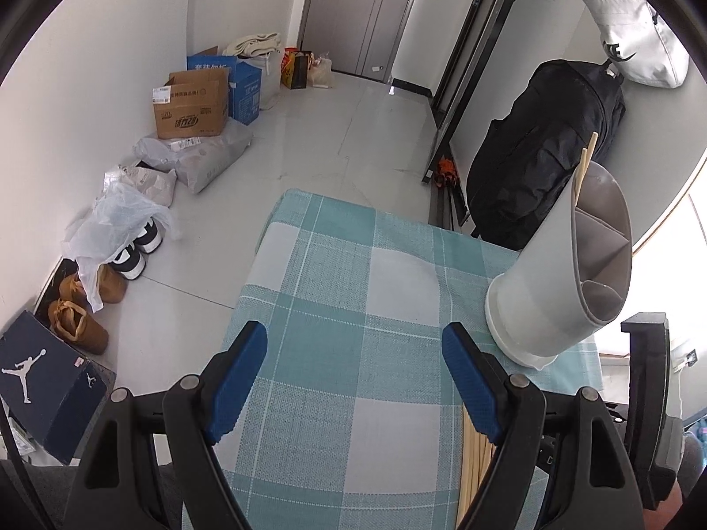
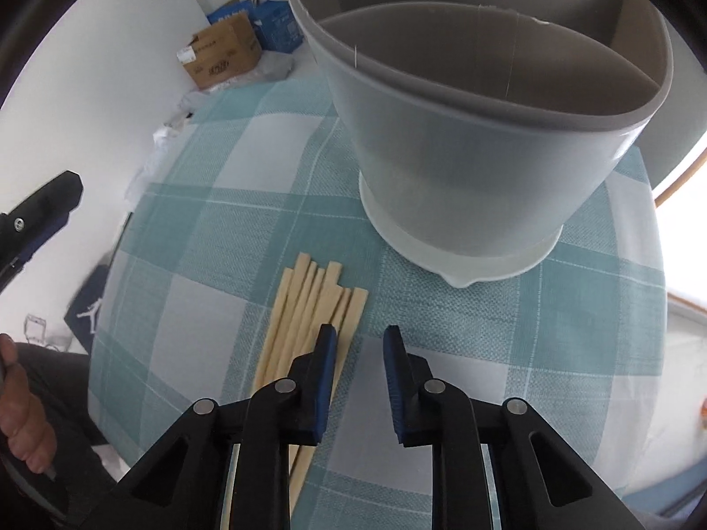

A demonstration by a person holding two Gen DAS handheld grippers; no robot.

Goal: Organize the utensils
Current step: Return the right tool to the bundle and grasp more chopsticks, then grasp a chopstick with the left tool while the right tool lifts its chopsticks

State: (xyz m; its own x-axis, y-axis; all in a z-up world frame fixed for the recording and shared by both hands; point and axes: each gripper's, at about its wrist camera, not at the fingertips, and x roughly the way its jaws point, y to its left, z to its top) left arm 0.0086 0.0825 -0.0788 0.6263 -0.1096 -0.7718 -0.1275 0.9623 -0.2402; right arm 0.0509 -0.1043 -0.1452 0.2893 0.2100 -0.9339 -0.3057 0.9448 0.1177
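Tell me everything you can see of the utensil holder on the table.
The utensil holder is a pale grey, plastic-looking tub with a darker grey inner liner split by dividers into compartments. It stands upright on a white base on the checked tablecloth. Two chopsticks stick out of a far compartment; nothing else touches it.

**Where everything sits on the bench right now**

The utensil holder point(image 2: 464, 141) stands at the far right of the bench point(image 1: 336, 265), with two chopsticks point(image 1: 584, 163) poking out of its back compartment. A bundle of chopsticks point(image 2: 309, 309) lies flat on the bench just in front of the holder, a bit to its left. The right tongs point(image 2: 357, 344) hang over the near end of that bundle, at its right edge. The left tongs point(image 1: 353, 344) sit over bare bench, left of the bundle. Off the bench's left side, boxes point(image 1: 190, 101) and shoes point(image 1: 88, 309) line the wall on the floor.
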